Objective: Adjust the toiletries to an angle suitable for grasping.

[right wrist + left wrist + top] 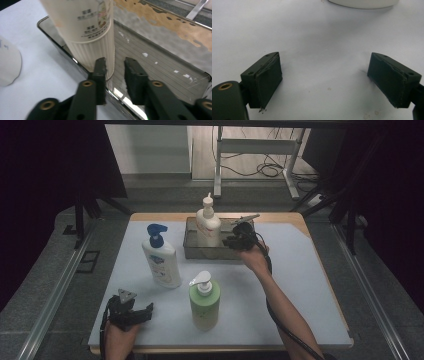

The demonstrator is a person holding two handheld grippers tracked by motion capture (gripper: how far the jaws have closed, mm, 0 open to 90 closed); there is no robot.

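The cream ribbed pump bottle (pixel 208 226) stands upright, nozzle up, in the grey metal tray (pixel 192 251). Three pump bottles, one tray. The right gripper (pixel 115 68), jaws narrow, holds nothing beside it; the left gripper (pixel 324 75) gapes wide.

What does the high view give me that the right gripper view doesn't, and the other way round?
High view: the white bottle with the blue pump, the green bottle with the white pump, and the left gripper near the table's front edge. Right gripper view: the ribbed base and printed label of the cream pump bottle, the scratched floor of the grey metal tray, and the narrow, empty gap between the jaws of the right gripper. Shared: that bottle standing upright in the tray, with the right gripper close beside it.
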